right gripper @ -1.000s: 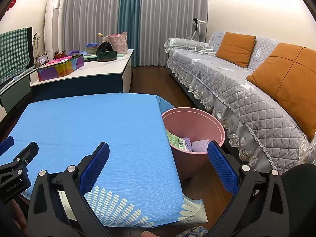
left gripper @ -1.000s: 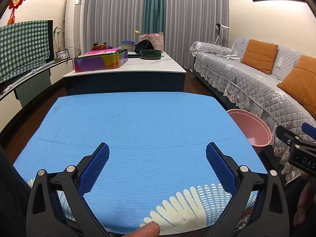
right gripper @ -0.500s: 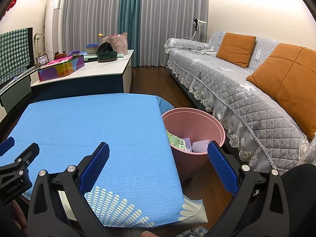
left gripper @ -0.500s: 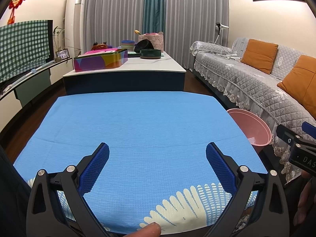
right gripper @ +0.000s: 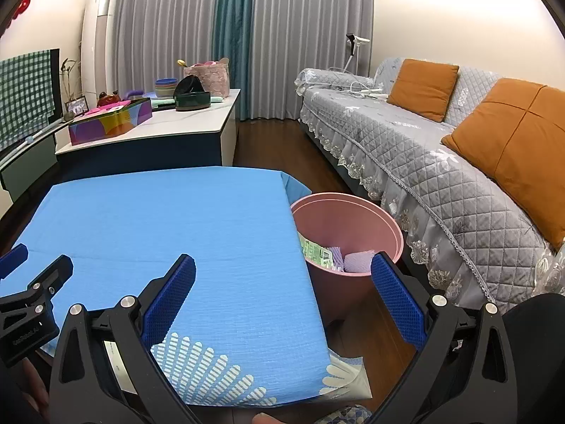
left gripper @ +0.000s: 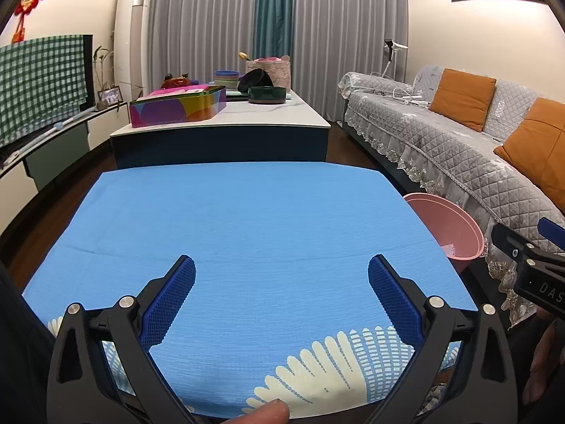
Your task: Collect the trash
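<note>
A table under a blue woven cloth (left gripper: 254,219) fills the near scene. A round pink plastic bin (right gripper: 353,219) stands on the floor just beside its right edge, holding green and lilac wrappers (right gripper: 332,256). The left gripper (left gripper: 281,295) and right gripper (right gripper: 282,293) each hang with 2 blue-padded jaws spread wide, holding nothing.

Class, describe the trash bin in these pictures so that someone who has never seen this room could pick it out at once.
Start at the table under the blue tablecloth and go to its right edge, toward the grey quilted sofa. On the floor between them stands the pink bin, round and open-topped, with a green printed wrapper and pale purple pieces inside. It is the only pink floor-standing container there.
</note>
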`<action>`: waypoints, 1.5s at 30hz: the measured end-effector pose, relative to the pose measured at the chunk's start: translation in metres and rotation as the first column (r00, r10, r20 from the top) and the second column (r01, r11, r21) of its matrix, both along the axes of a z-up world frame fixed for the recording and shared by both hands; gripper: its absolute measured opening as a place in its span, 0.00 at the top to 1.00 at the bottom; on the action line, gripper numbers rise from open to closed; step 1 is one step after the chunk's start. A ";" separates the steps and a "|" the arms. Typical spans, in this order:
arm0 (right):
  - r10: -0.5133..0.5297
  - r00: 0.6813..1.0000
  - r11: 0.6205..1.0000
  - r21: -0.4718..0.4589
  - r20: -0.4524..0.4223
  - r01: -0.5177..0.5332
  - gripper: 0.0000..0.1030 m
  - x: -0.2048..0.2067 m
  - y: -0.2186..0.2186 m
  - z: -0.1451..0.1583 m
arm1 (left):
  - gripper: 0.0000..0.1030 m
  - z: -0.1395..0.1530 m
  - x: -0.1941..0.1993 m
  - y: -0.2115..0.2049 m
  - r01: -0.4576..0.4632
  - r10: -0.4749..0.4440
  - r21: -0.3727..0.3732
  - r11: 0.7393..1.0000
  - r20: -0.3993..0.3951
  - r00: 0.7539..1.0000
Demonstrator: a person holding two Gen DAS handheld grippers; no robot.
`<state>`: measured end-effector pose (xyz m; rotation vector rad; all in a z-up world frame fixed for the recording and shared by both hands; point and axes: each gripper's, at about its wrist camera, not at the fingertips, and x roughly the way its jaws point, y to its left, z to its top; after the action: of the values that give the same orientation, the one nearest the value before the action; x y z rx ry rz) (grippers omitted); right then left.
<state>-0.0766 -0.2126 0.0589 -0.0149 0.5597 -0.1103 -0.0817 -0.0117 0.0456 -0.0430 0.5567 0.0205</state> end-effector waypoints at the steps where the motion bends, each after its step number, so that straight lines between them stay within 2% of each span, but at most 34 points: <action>1: 0.000 1.000 1.000 0.001 0.001 0.000 0.05 0.000 0.000 0.000 | 0.08 0.000 0.000 0.000 -0.001 0.001 0.001 1.000 0.000 1.000; 45: 0.019 1.000 1.000 0.003 -0.009 -0.019 0.05 -0.002 0.003 -0.003 | 0.08 0.009 -0.007 0.004 -0.015 0.015 0.003 1.000 0.006 1.000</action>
<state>-0.0789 -0.2096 0.0563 -0.0177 0.5687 -0.0911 -0.0890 -0.0075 0.0544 -0.0445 0.5503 0.0353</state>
